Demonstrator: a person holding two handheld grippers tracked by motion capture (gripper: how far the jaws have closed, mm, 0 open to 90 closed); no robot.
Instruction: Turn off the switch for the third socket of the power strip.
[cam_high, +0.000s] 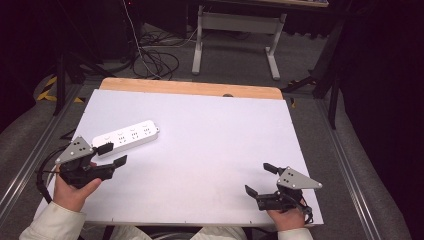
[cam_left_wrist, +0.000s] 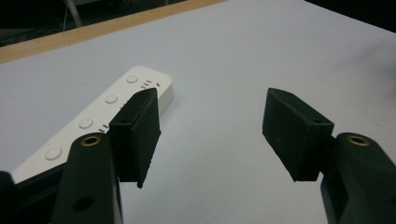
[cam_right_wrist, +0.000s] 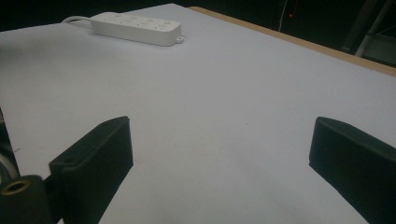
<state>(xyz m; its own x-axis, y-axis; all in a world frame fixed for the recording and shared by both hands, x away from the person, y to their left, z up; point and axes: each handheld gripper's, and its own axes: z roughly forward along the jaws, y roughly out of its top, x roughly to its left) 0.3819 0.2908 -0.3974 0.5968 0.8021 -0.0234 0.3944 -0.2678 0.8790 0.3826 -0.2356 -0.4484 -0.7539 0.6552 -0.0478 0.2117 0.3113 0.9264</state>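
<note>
Left hand-held gripper hovers wide open and empty just beside the white power strip on the desk; right hand-held gripper, equally agape, waits well apart near the front edge. Left gripper view: power strip lies just beyond one jaw, so a grasp seems next. Right gripper view: strip far off; dark room behind.
</note>
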